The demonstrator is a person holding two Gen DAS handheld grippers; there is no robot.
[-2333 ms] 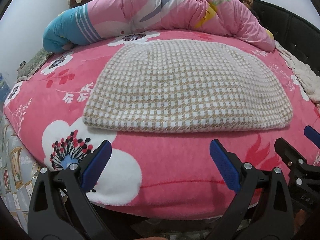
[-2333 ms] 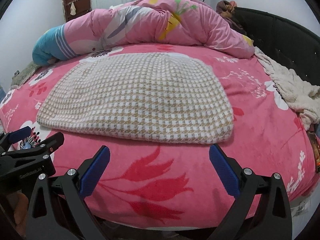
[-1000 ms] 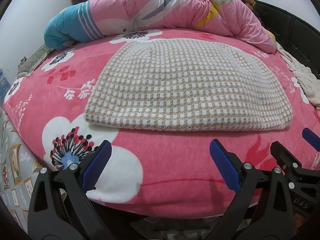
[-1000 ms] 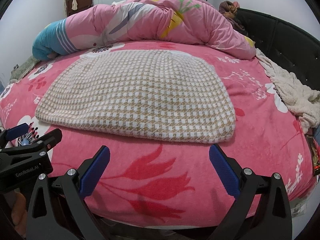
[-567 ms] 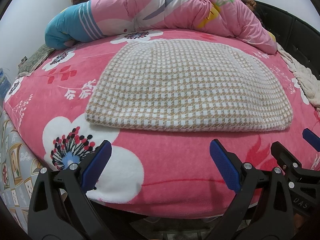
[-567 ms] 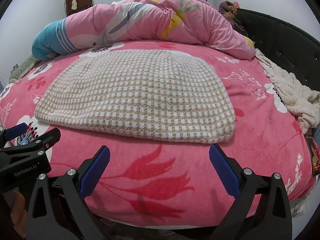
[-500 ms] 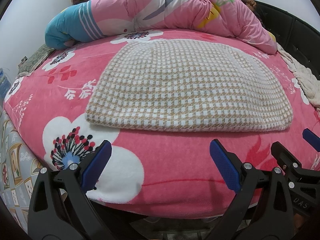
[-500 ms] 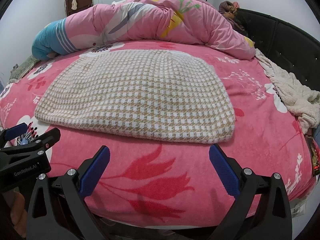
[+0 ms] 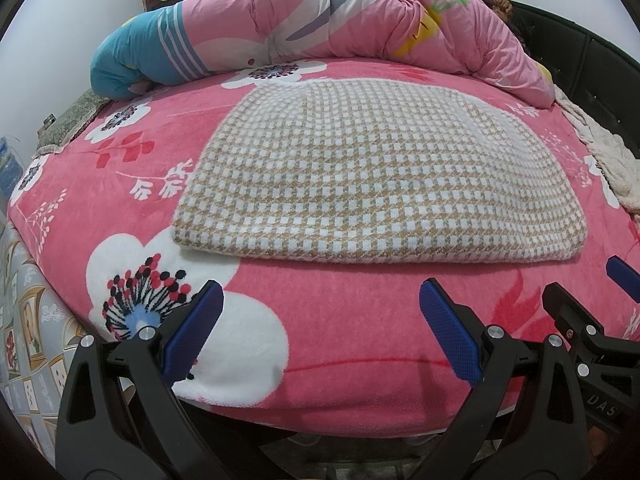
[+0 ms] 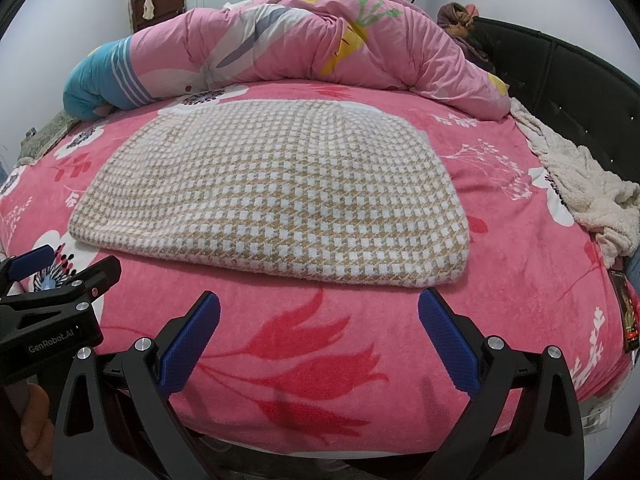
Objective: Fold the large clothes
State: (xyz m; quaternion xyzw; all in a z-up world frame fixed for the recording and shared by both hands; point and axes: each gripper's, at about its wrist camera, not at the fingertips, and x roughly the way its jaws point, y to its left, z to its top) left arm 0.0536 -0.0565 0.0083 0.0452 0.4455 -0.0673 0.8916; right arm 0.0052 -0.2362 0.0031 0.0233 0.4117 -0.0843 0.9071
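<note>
While you hold both tools low at the near edge of the bed, your left gripper (image 9: 320, 332) has its blue-padded fingers (image 9: 192, 332) spread wide with nothing between them, and your right gripper (image 10: 320, 336) stands equally wide apart and empty. Each tool shows at the margin of the other's view, the two side by side, above the pink floral bedspread (image 9: 340, 340) and not touching the garment. Just beyond the fingertips lies the folded tan-and-white houndstooth knit garment (image 9: 372, 176), flat on the bedspread as a broad rectangle, its thick near edge (image 10: 280, 268) running across in front of both tools. Behind the garment, a pink printed duvet (image 10: 320, 40) with a blue striped end is bunched along the far side of the bed. To your right, a cream fleecy blanket (image 10: 588, 184) lies crumpled against the dark padded headboard (image 10: 592, 84). At the lower left of the right wrist view, part of your hand (image 10: 34, 420) shows under the left tool.
</note>
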